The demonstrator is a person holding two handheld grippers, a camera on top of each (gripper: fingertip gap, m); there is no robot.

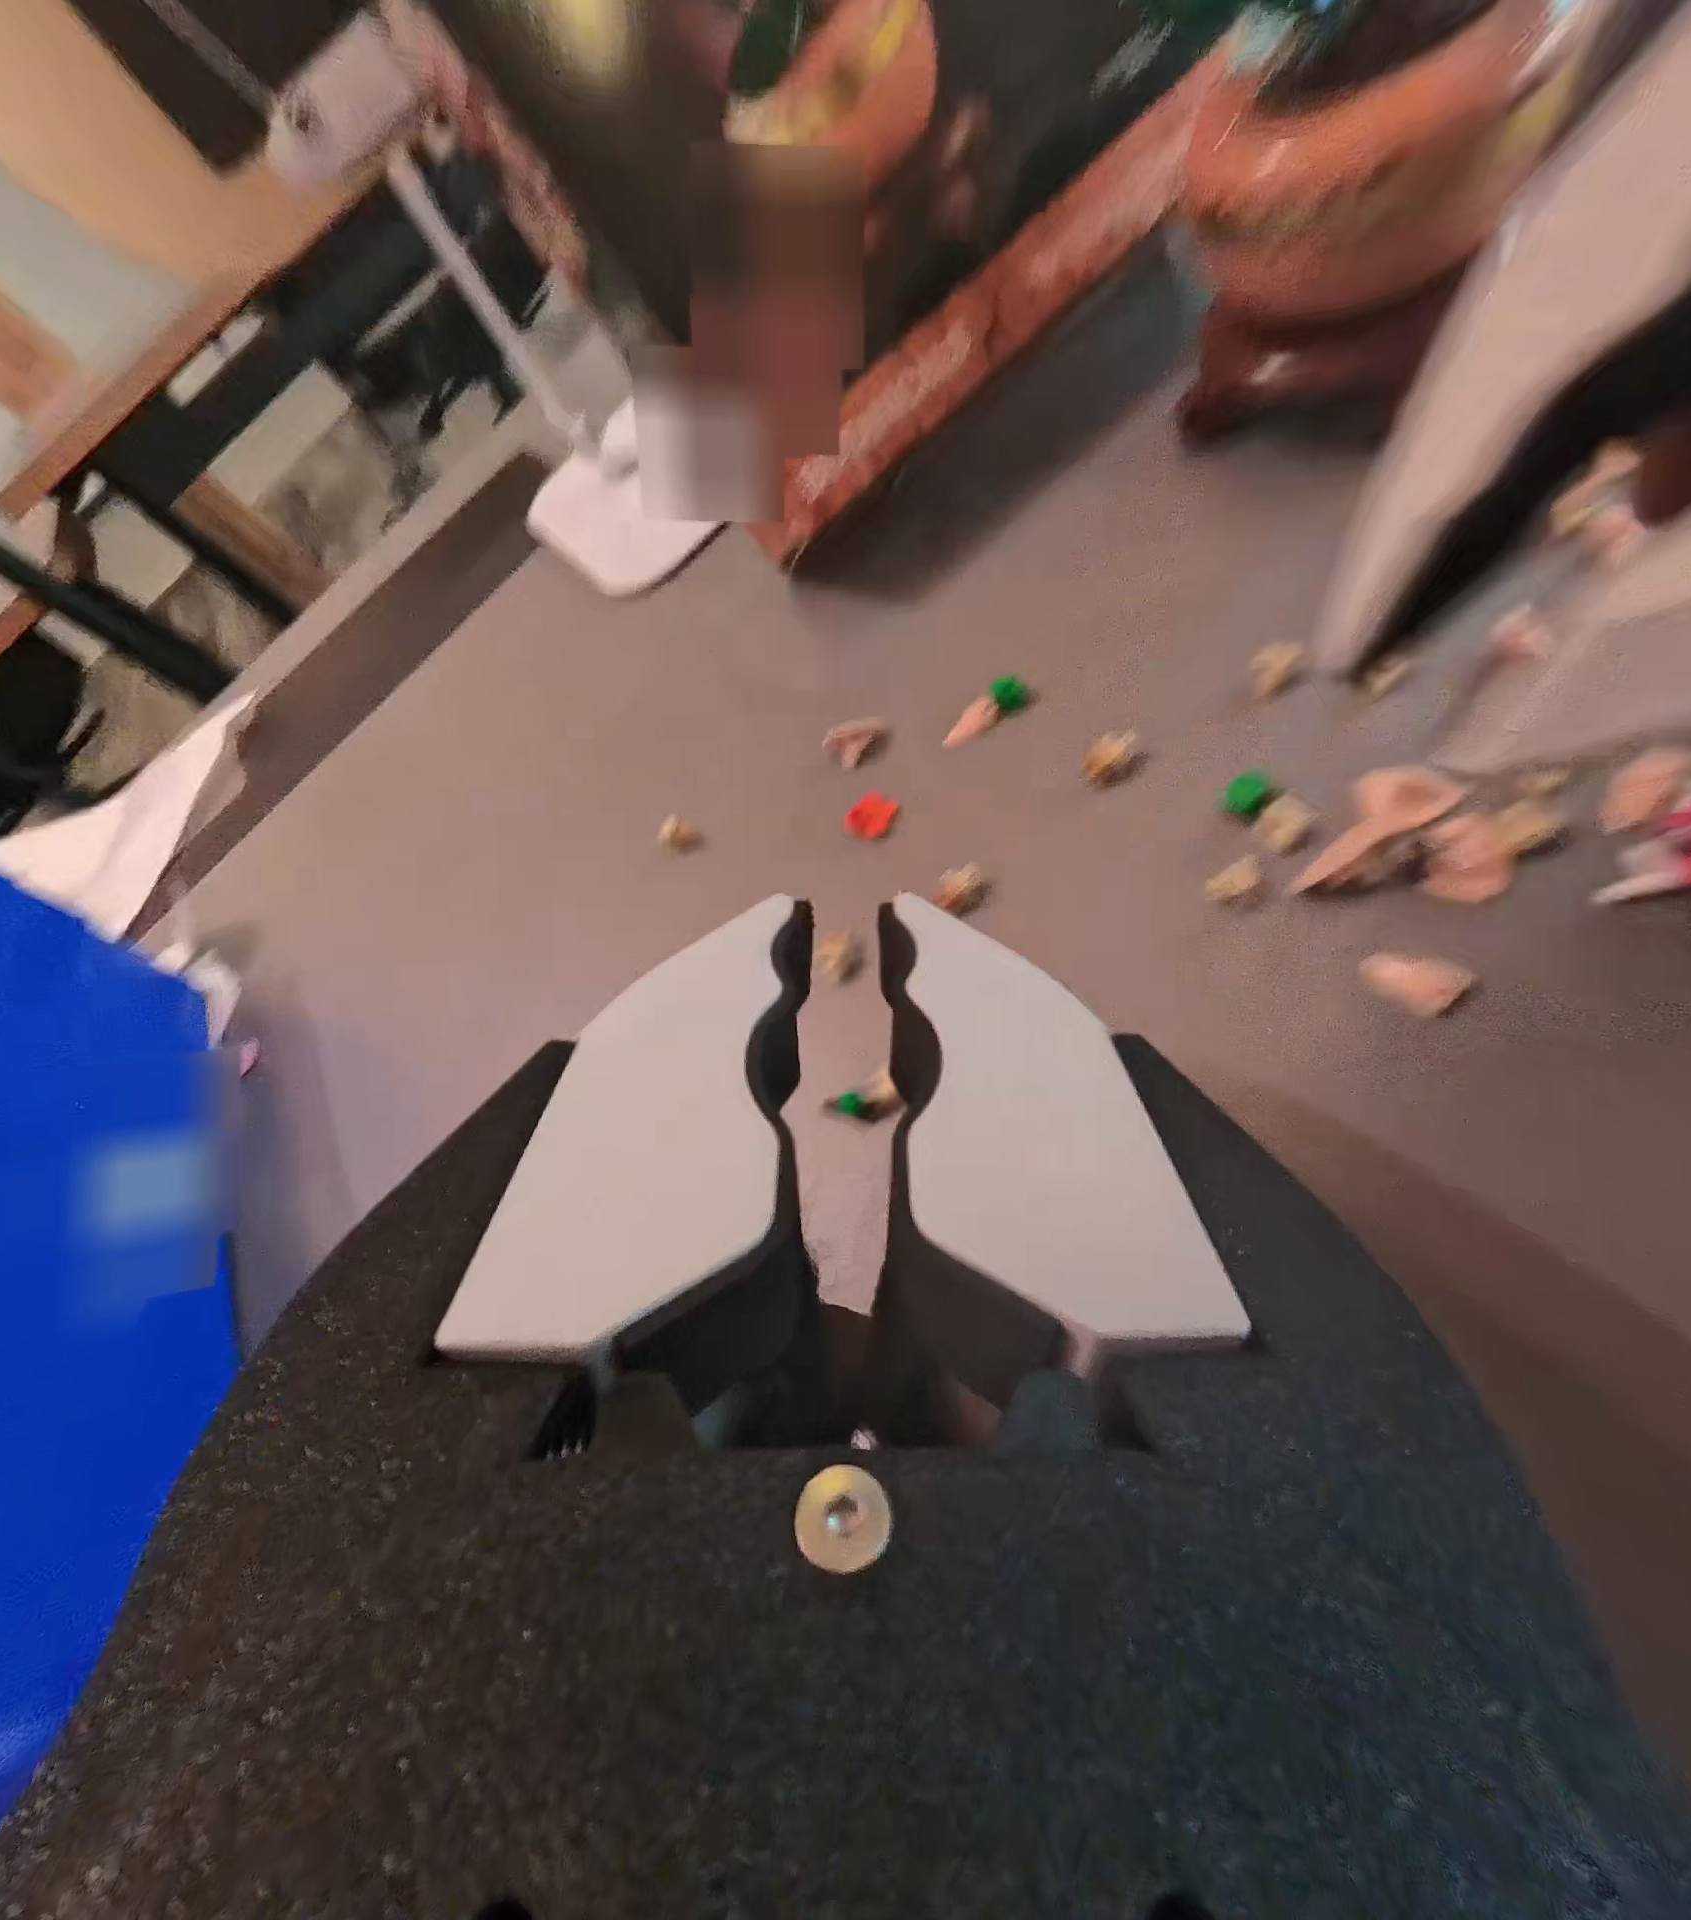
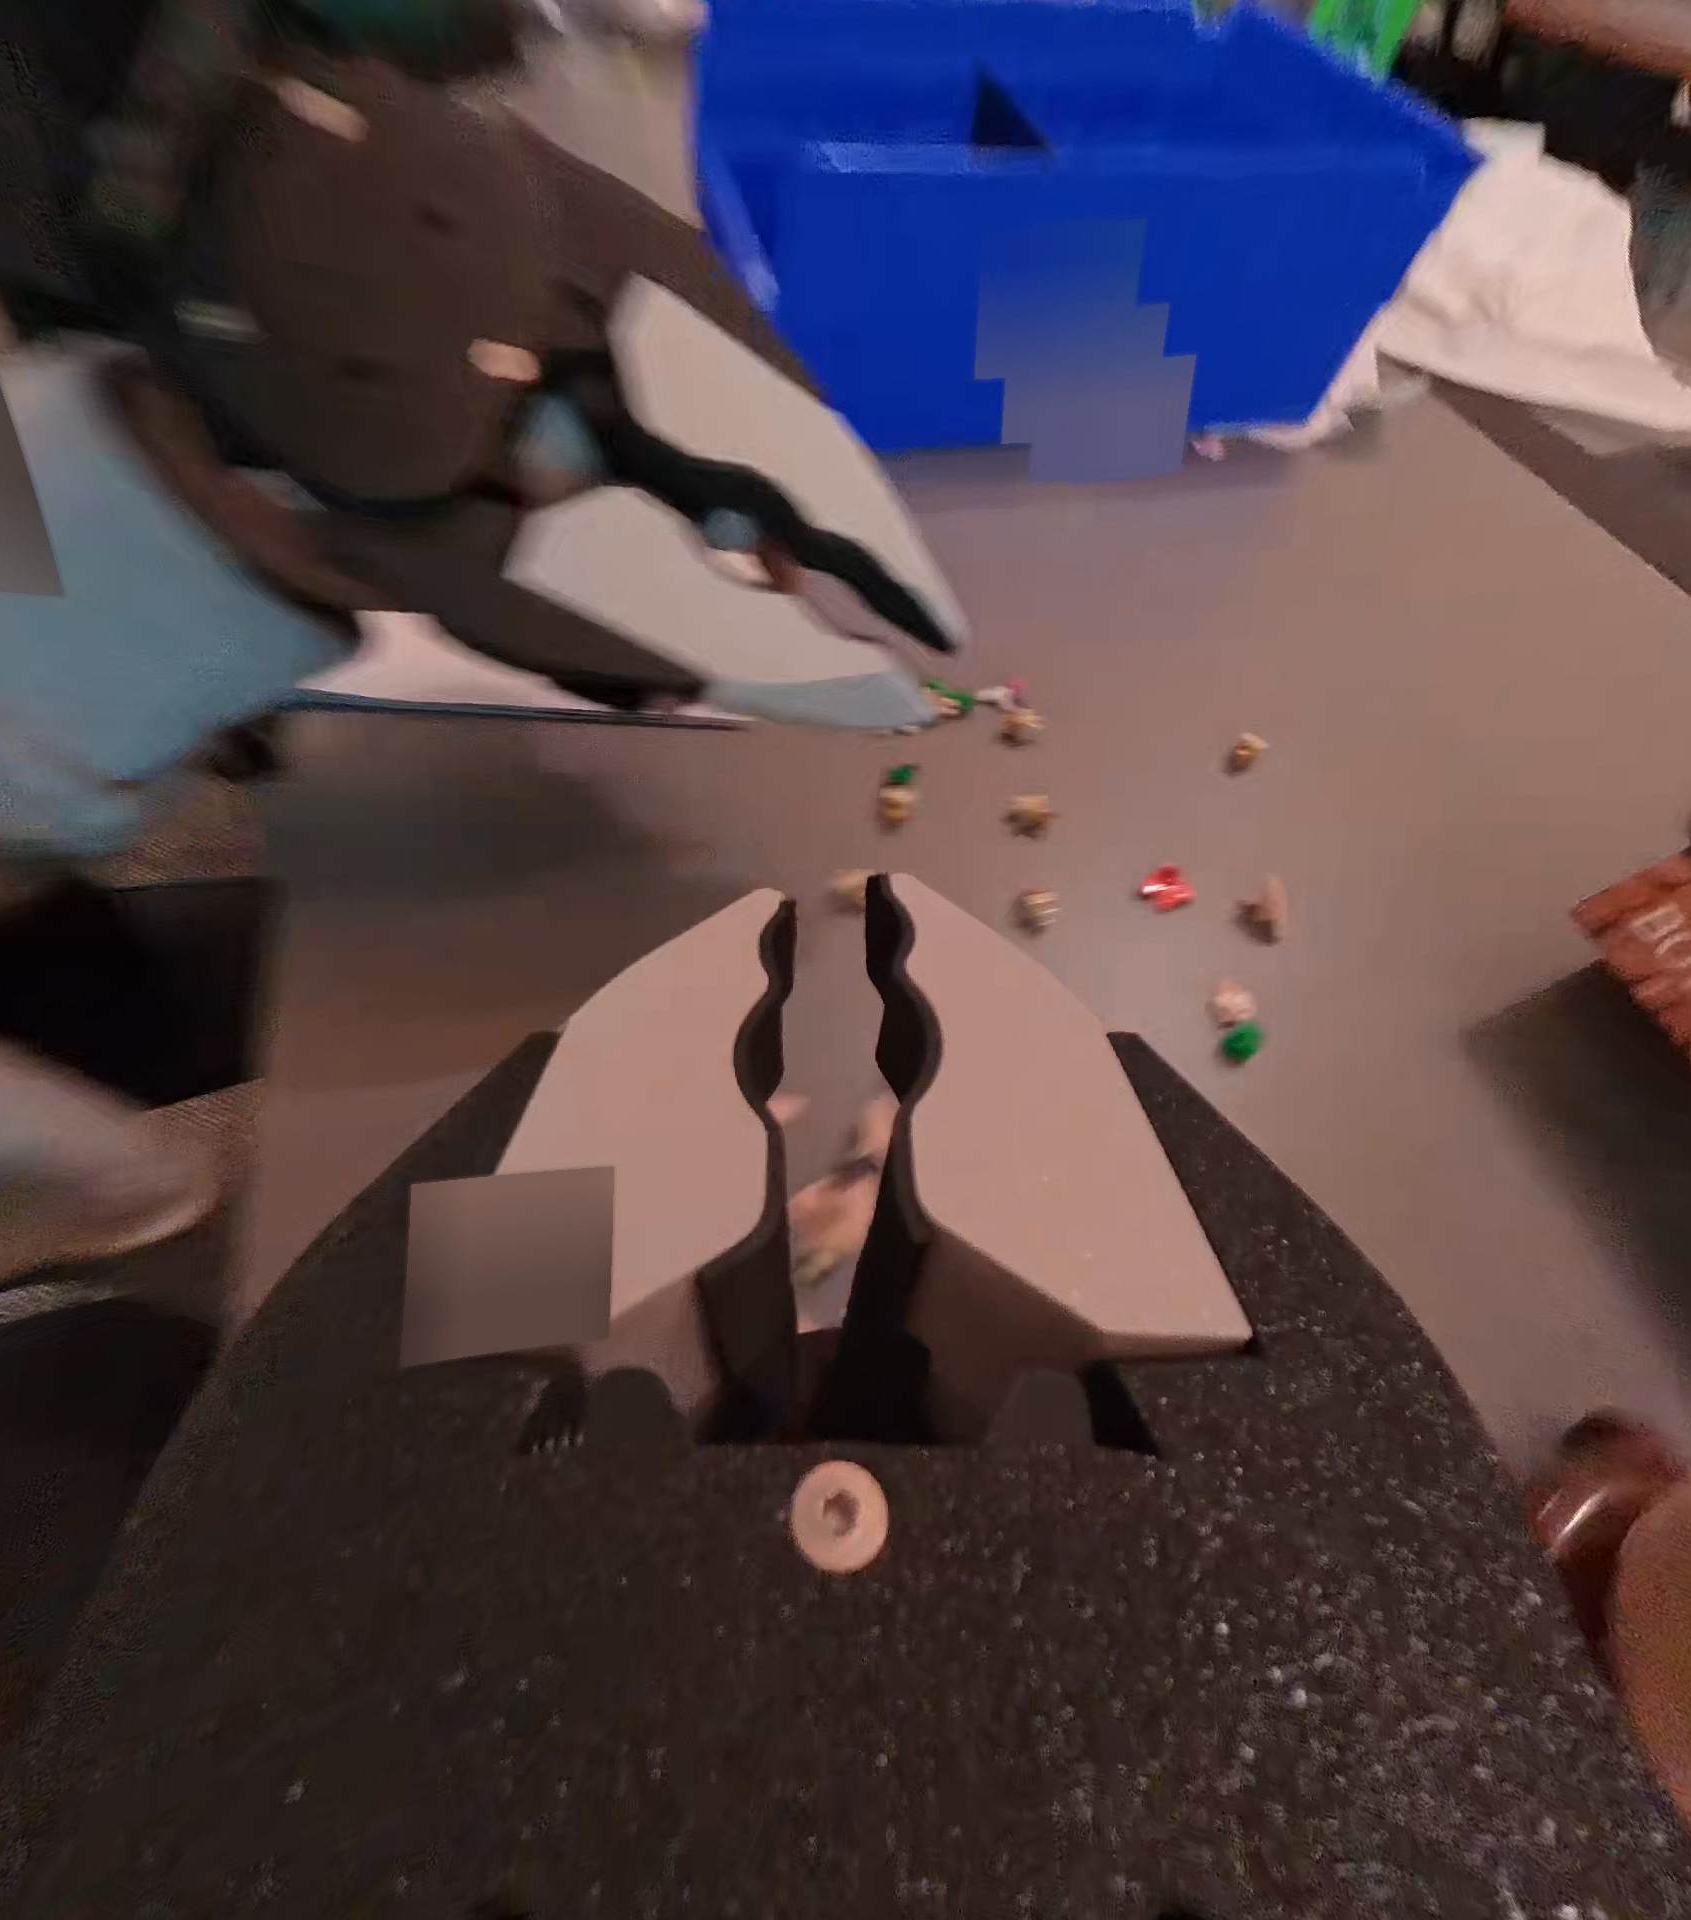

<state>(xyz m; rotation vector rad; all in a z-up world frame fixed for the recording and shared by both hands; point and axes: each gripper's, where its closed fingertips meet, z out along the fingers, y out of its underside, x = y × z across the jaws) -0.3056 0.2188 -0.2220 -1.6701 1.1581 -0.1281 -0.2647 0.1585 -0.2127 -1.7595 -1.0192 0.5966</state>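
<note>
Many small tan, green and red scraps [image 2: 1028, 816] are lying scattered on the grey surface [image 2: 1340, 675].
Both the left gripper [image 1: 846, 909] and the right gripper [image 2: 825, 894] are hovering slightly spread, pinching nothing; the blue plastic bin [image 2: 872, 291] is standing near.

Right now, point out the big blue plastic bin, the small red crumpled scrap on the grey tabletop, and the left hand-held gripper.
Big blue plastic bin [image 2: 872, 301]: right wrist view, front wall.
Small red crumpled scrap [image 1: 870, 816]: left wrist view, its middle.
Left hand-held gripper [image 1: 845, 914]: left wrist view, between fingertips.

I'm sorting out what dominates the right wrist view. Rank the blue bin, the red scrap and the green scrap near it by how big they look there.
1. blue bin, by far the largest.
2-3. red scrap and green scrap: both tiny and blurred, too alike to rank.
</note>
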